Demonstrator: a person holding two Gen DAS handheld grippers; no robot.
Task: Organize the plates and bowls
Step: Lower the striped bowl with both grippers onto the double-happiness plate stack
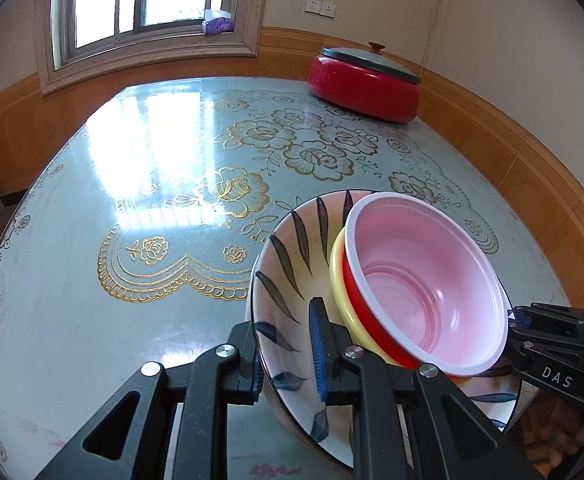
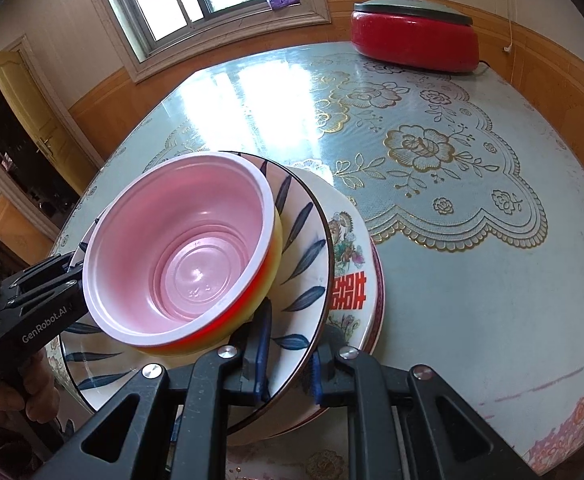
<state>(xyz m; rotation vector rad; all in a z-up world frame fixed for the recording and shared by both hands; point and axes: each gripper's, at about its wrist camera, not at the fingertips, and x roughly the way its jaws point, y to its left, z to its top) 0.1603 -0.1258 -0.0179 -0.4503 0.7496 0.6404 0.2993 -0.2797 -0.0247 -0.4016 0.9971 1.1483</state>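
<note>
Stacking mostly done, judging by layout: pink bowl (image 2: 180, 248) nested in yellow bowl (image 1: 338, 276), both inside leaf-pattern bowl (image 2: 304, 240), atop one floral plate (image 2: 352, 248). Left gripper (image 1: 286, 356) and right gripper (image 2: 288, 360) each pinching leaf-pattern bowl's rim. Remaining: set-down. Count: three bowls, one plate.

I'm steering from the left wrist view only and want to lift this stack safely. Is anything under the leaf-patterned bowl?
Observer: Yes. A floral plate with a red character lies beneath the leaf-patterned bowl, sticking out on its right.
Operator: Where exactly is the right gripper?
Observer: The right gripper straddles that bowl's rim, one finger inside, the other outside above the plate.
Operator: Anything trailing from the red pot?
Observer: A dark cord leaves its right end along the table edge.
</note>
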